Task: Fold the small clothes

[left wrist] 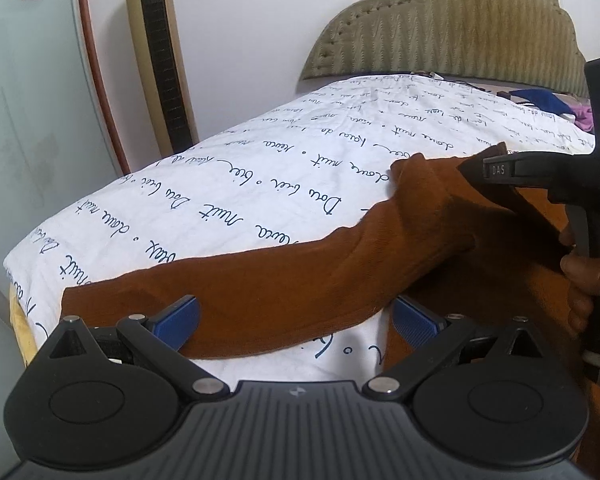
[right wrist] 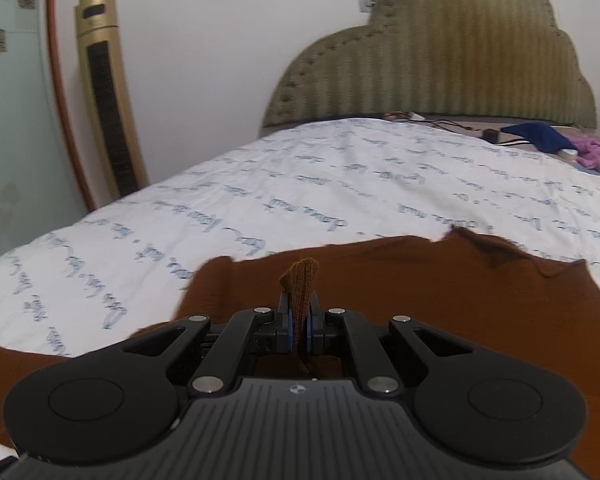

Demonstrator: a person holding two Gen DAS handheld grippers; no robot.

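A rust-brown knit garment (left wrist: 300, 280) lies on a bed with a white sheet (left wrist: 260, 168) printed with handwriting. One of its sleeves stretches leftward across the left wrist view. My left gripper (left wrist: 298, 320) is open, its blue pads (left wrist: 180, 320) wide apart on either side of that sleeve and not pressing on it. My right gripper (right wrist: 299, 330) is shut on a pinched fold of the brown garment (right wrist: 380, 288), and a ribbed tuft sticks up between its pads. In the left wrist view the right gripper (left wrist: 480, 172) lifts an edge of the garment at the right, with a hand (left wrist: 588, 272) behind it.
A gold tower fan (right wrist: 104, 92) stands by the wall at the left, beside a red-framed glass door (left wrist: 28, 100). A padded olive headboard (right wrist: 440, 64) is at the far end of the bed. Blue and purple clothes (right wrist: 540, 136) and a charger with cables (right wrist: 492, 134) lie near it.
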